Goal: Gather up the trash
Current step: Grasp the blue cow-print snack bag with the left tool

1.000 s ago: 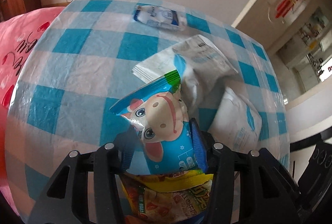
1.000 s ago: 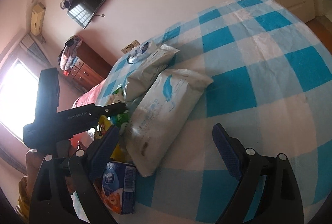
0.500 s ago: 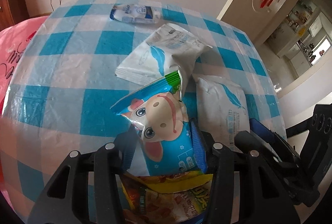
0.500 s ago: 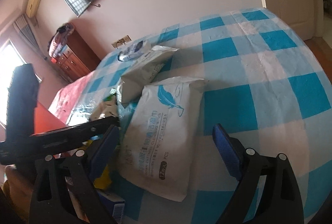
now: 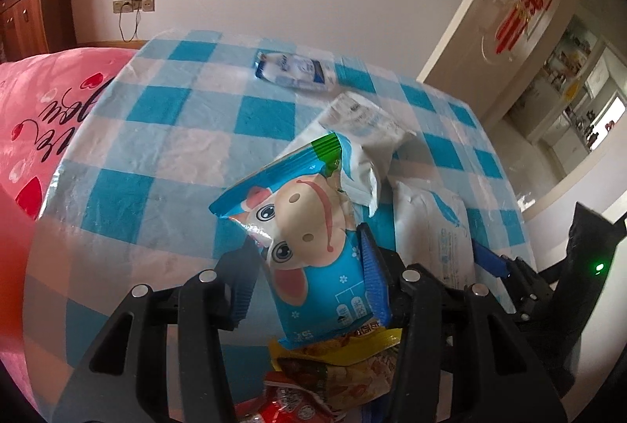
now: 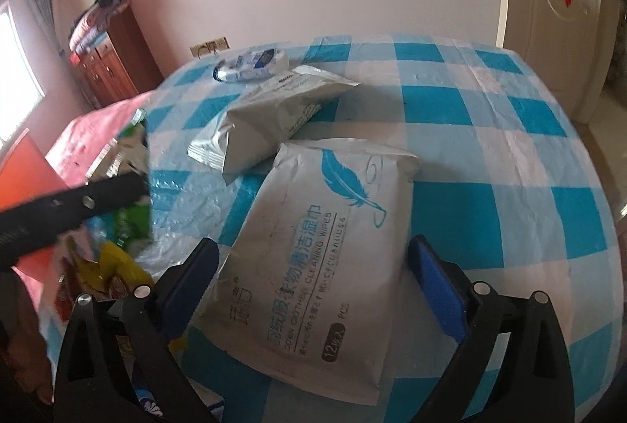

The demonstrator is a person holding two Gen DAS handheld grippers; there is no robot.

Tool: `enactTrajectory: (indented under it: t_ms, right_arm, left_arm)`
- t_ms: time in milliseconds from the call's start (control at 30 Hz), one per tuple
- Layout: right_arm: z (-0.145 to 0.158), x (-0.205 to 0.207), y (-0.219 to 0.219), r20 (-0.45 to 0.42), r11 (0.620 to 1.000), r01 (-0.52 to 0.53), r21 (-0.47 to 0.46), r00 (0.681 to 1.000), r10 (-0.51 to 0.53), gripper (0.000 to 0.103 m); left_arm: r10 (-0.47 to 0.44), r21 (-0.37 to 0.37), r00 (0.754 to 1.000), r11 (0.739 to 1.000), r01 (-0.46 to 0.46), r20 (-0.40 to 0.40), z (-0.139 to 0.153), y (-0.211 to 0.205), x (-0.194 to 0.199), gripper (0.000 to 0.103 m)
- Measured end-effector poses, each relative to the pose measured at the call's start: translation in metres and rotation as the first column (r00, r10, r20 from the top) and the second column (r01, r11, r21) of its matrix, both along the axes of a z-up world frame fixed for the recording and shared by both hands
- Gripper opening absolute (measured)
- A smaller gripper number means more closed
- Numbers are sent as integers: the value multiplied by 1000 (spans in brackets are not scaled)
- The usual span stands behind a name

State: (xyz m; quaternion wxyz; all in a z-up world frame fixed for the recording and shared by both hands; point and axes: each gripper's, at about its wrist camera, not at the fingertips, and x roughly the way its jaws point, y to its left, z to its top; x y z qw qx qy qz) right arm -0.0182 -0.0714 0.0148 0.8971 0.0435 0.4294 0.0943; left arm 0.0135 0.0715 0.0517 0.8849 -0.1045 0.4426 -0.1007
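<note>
Wipes pack between wide-open right gripper (image 6: 313,278) fingers; left gripper (image 5: 309,266) clamps blue cow-print snack wrapper (image 5: 309,250).
White soft feather-print wipes pack (image 6: 325,238) lies flat on checked tablecloth (image 6: 490,148): likely light, squashy, slick; pinch across its near end. Grey pouch (image 6: 270,117) beyond.

Left gripper (image 5: 309,262) black plastic, silver screws, ribbed blue pads, right gripper (image 6: 313,274) same build, green indicator light

Left tongs (image 5: 309,270) clamped (something held); right tongs (image 6: 313,274) wide apart.
</note>
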Motion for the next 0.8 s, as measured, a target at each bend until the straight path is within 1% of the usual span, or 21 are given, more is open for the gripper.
enactTrajectory:
  t_ms: [67,100,233,300,433,567,800]
  right_arm:
    - [-1,2,4,-5,1000,-1,-28,1000,1,98]
    - [-2,3,6,-9,999,-4,-42,1000,3,99]
    - [-5,7,16,-22,993,-10,-114,1000,7,99]
    - [-6,7,18,-24,991,-14,-132,1000,11,99]
    - [-7,6,19,-24,990,-14,-143,1000,11,97]
    - [-5,2,20,-8,989,-13,-144,1000,12,86]
    - [-2,-2,19,19,991,-13,-136,1000,15,82]
  left_arm:
    - [7,-9,1000,1000,-6,12,3,5,-2,49]
    - [10,-14,1000,1000,-10,20,5,8,-3,48]
    - [19,-46,999,999,-17,43,13,20,-7,46]
    - [21,-56,999,998,-18,45,14,24,-8,46]
    - [18,-65,999,998,-16,29,9,30,-10,46]
    - [32,-96,999,995,-31,16,5,40,-11,46]
    - [51,-132,998,990,-47,28,9,58,-21,45]
